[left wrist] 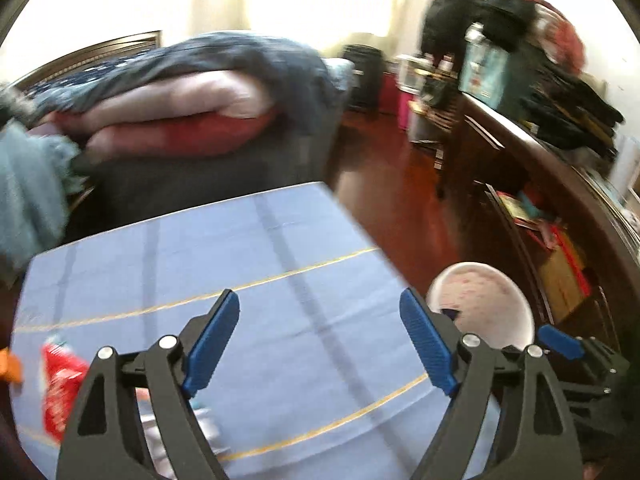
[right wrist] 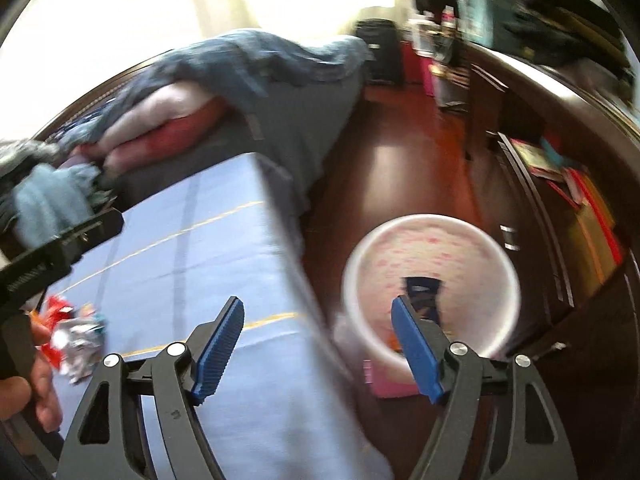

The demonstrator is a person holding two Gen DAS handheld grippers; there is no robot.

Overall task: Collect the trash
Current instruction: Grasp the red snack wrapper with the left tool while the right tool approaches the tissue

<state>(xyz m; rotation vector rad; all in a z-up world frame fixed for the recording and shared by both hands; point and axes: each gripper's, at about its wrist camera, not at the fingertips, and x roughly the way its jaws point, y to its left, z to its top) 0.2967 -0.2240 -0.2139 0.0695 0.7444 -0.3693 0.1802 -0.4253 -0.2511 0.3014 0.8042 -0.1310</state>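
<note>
My left gripper (left wrist: pixel 320 320) is open and empty above a table with a blue cloth (left wrist: pixel 280 248). A red wrapper (left wrist: pixel 60 376) lies on the cloth at the lower left, with other crumpled wrappers half hidden behind the left finger. On the floor past the table's right edge stands a white bin (left wrist: pixel 484 292) with a pink-dotted liner. My right gripper (right wrist: pixel 318 308) is open and empty, straddling the table edge and the bin (right wrist: pixel 440 248). A dark blue item (right wrist: pixel 420 292) lies inside the bin. Red and silver wrappers (right wrist: pixel 76 332) sit on the cloth at the left.
A bed with piled bedding (left wrist: pixel 180 100) lies beyond the table. Dark wooden floor (right wrist: pixel 392 168) runs to the right, edged by a dark dresser with books (right wrist: pixel 560 184). A pink object (right wrist: pixel 388 388) lies beside the bin. A hand (right wrist: pixel 40 376) holds the left gripper.
</note>
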